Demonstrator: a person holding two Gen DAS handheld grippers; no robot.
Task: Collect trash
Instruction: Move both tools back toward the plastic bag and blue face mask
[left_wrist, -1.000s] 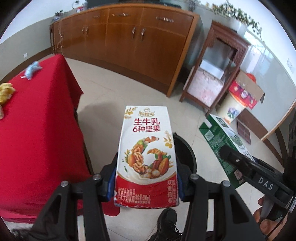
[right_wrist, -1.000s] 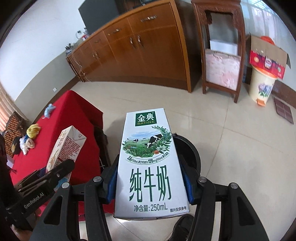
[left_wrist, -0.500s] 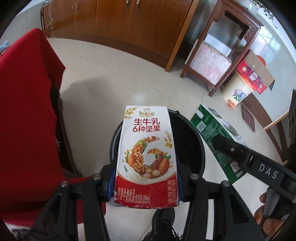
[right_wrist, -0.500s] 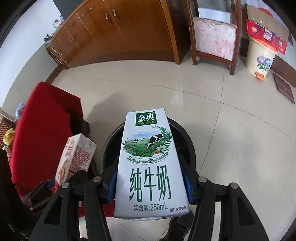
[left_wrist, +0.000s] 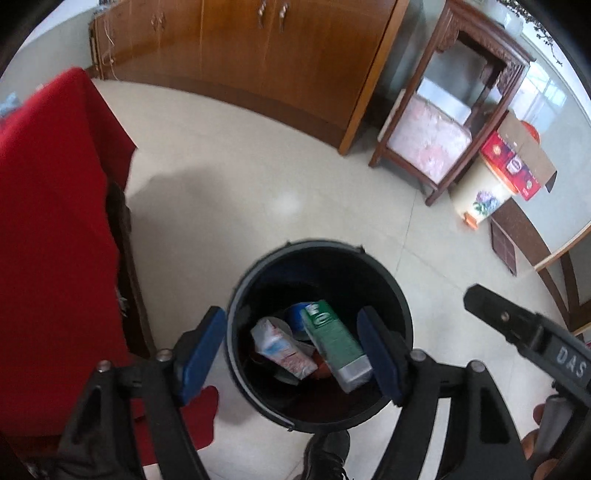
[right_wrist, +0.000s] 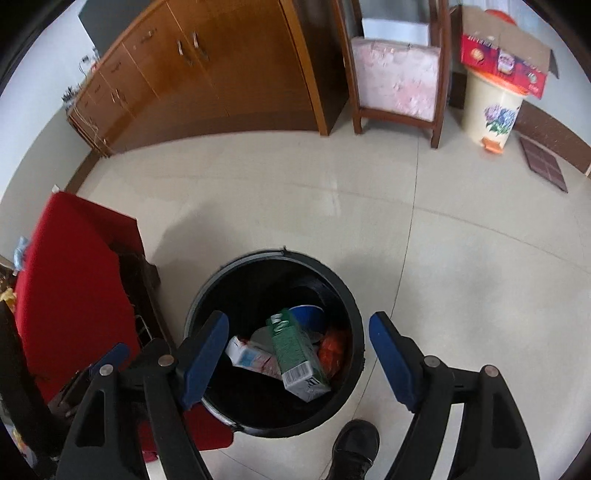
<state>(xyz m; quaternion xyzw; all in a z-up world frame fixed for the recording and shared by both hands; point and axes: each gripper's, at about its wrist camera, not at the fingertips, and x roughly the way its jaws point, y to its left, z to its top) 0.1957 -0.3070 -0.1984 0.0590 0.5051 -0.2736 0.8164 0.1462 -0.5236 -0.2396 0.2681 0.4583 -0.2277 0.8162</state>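
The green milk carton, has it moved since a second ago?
Yes. The green milk carton has left the right tool, whose jaws are opening, and dropped down into the black bin.

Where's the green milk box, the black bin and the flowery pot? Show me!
green milk box (right_wrist: 297, 360), right wrist view, on its long green side.
black bin (left_wrist: 400, 295), left wrist view, on its right rim.
flowery pot (right_wrist: 493, 110), right wrist view, on its cream wall near the flowers.

one black bin (left_wrist: 399, 295), two milk cartons (left_wrist: 334, 345) inside, one red-draped table (left_wrist: 48, 229)
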